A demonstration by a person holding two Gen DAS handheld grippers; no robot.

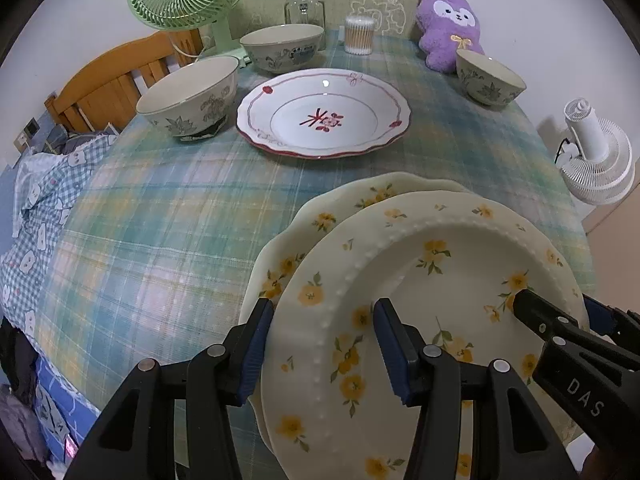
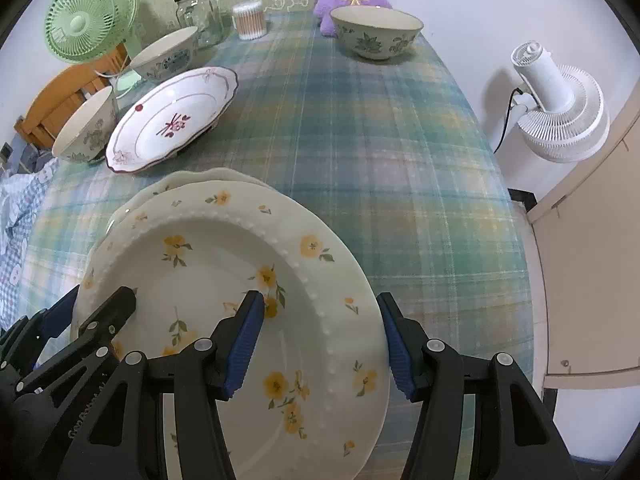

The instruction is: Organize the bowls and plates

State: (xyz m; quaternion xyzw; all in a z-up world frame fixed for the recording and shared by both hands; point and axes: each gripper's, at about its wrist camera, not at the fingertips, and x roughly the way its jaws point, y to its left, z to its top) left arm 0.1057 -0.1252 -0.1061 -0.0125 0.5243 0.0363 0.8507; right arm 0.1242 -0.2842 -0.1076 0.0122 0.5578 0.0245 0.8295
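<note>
- Both tools on one dish: left tool [image 1: 324, 344] straddles the near-left rim of the yellow-flower plate [image 1: 400, 280], right tool [image 2: 320, 340] straddles its opposite rim, each half open with the rim between its pads; whether they clamp it I cannot tell.
- Table [image 2: 360, 140] in a plaid cloth carries everything.
- That plate sits over a second flowered plate [image 1: 340, 204], at the table's near edge.
- Red-pattern plate [image 1: 324, 114] waits farther back, with three bowls spread around.
- Ceramic here, I judge: stiff, glazed, slippery, chippable, so opposite rims are the sensible hold, kept level.
</note>
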